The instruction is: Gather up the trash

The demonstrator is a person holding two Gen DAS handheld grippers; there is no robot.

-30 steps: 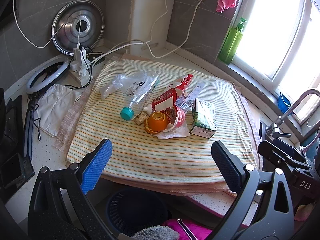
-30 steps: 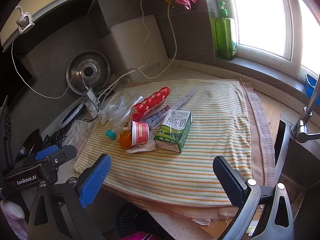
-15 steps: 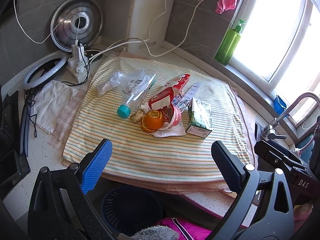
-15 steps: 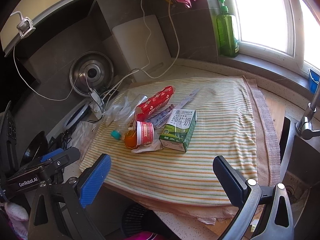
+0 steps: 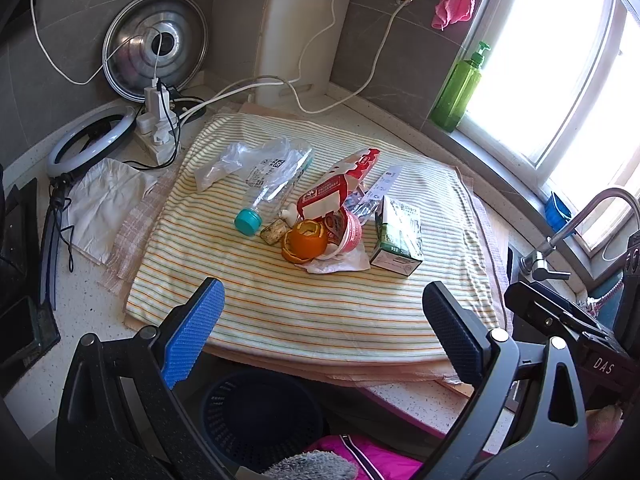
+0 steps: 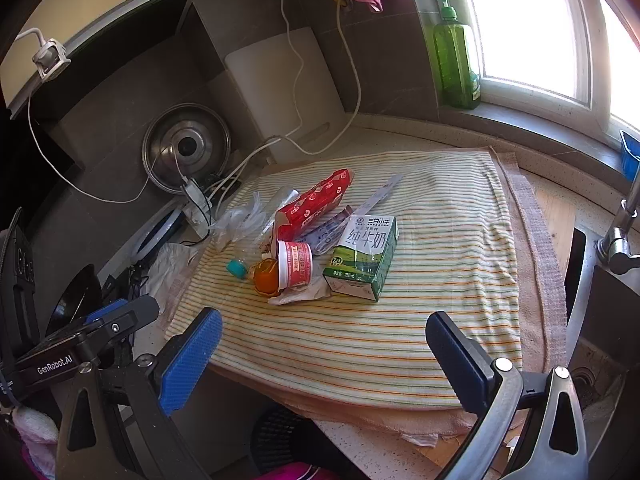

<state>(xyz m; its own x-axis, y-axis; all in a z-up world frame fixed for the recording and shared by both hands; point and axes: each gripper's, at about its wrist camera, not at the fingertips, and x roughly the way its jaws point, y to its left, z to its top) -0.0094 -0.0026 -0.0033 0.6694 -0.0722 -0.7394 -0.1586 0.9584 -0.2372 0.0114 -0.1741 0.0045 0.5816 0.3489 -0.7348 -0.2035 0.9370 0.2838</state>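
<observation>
A pile of trash lies on the striped towel [image 5: 320, 312]: a crushed clear bottle [image 5: 276, 178] with a teal cap, an orange peel [image 5: 304, 243], a red cup [image 5: 346, 230], a red wrapper [image 5: 340, 184], a crumpled tissue [image 5: 340, 262] and a green milk carton [image 5: 398, 236]. The carton [image 6: 364, 258], cup [image 6: 296, 262] and wrapper [image 6: 316, 204] also show in the right wrist view. My left gripper [image 5: 320, 332] is open and empty above the towel's near edge. My right gripper [image 6: 322, 354] is open and empty, short of the carton. A dark bin [image 5: 260, 412] stands below the counter edge.
A pot lid [image 5: 154, 46], power strip with cables [image 5: 156, 124], ring light [image 5: 90, 140] and white cloth [image 5: 106, 204] crowd the left. A cutting board [image 5: 298, 36] leans at the back. A green soap bottle [image 5: 458, 90] stands by the window. The faucet [image 5: 560, 236] and sink are on the right.
Both grippers have drifted slightly back and sideways; the trash pile sits a little farther off and shifted in both views. Nothing was taken hold of, and both stay open.
</observation>
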